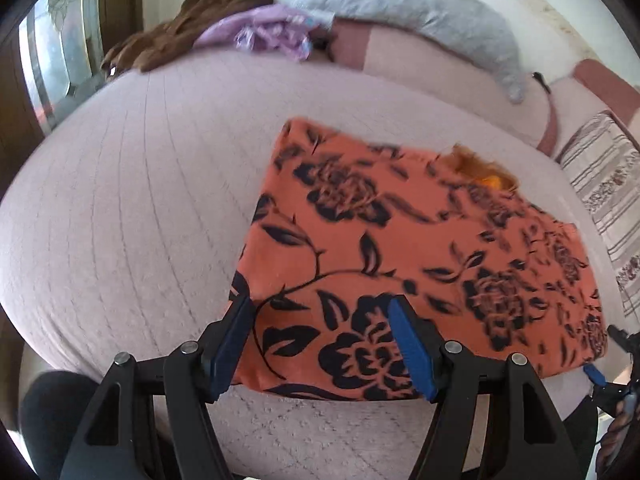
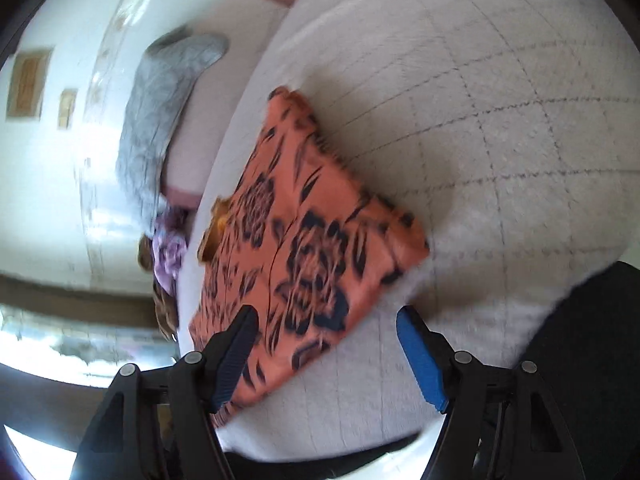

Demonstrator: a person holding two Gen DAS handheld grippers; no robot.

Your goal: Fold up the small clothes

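Observation:
An orange cloth with black flowers lies folded into a flat rectangle on the pale quilted bed cover. My left gripper hovers open over the cloth's near left corner, with nothing gripped between its fingers. In the right wrist view, which is rolled sideways and blurred, the same cloth lies ahead. My right gripper stands open there, its left finger over the cloth's near edge and its right finger over bare cover. A blue pad of that gripper shows past the cloth's right corner.
At the back lie a grey quilted pillow, a purple garment and a brown cloth. A striped cloth lies at the right. A person's dark-clad leg is beside the bed's near edge.

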